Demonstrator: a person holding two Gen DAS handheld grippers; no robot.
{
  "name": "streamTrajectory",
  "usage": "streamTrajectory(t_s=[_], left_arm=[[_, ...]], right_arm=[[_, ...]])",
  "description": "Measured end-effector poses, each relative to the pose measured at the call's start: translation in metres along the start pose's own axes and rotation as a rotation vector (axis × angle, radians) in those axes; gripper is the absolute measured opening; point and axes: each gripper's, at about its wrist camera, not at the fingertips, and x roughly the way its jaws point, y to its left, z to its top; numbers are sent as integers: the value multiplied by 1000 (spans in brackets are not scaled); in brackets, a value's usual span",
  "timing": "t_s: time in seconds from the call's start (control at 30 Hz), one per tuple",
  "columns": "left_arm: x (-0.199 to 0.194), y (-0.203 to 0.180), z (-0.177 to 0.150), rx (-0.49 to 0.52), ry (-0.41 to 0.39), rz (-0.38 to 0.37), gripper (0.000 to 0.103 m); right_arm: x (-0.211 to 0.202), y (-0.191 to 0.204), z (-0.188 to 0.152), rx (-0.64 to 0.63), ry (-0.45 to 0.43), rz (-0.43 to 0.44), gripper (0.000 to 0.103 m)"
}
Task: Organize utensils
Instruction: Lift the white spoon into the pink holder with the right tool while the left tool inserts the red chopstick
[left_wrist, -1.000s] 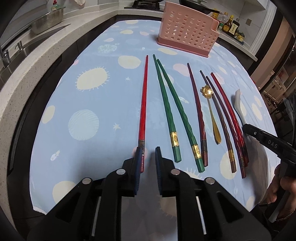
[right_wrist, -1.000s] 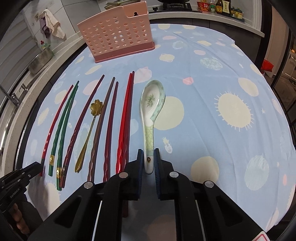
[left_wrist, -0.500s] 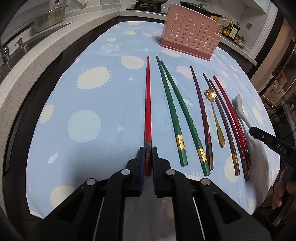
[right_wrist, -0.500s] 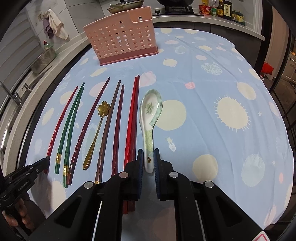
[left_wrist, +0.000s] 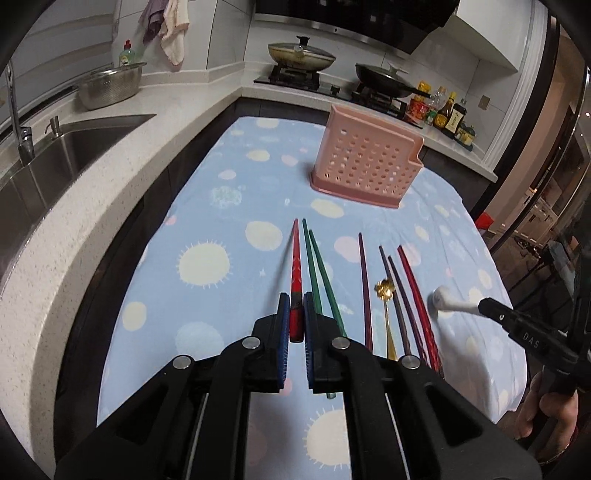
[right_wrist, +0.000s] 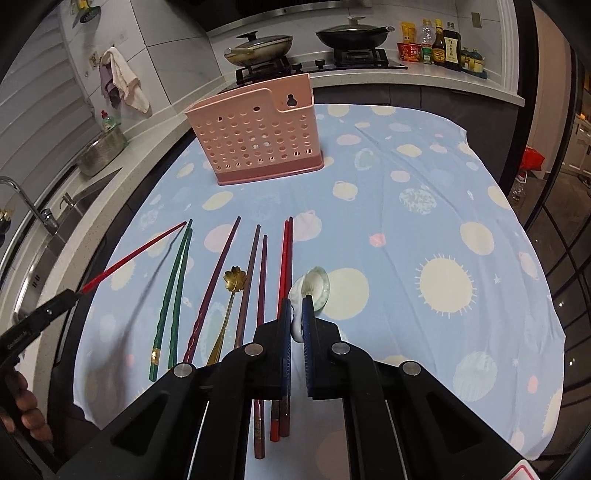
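My left gripper (left_wrist: 295, 319) clamps the red chopstick (left_wrist: 296, 258), my right gripper (right_wrist: 296, 317) the ceramic spoon (right_wrist: 312, 286); the pink holder (right_wrist: 255, 140) seems empty, other utensils wait.

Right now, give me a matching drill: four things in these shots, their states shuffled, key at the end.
Things:
1. red chopstick
2. ceramic spoon
3. gold flower spoon
4. pink utensil holder

States:
A. lying flat on the cloth among the chopsticks
B. standing upright at the far end of the cloth
C. clamped in the left claw, lifted off the cloth
D. clamped in the right claw

Pairs: 1-C, 2-D, 3-A, 4-B
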Motion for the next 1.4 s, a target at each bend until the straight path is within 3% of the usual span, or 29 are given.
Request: streamTrajectory(t_s=[0.6,1.1,1.27,1.4], left_arm=[[-31,-26,125,60,-233,-6,7],[-55,-79,264,126,-495,-86,7],[-29,-90,293,141,-502,-76,7],[4,-89,304,137,-463,-74,7]], right_arm=[[-17,4,89,6,-132,57,6],[-6,15,237,-1,-290,122,6],[21,18,271,7,-293,126,6],[52,16,283,19,-256,127,6]])
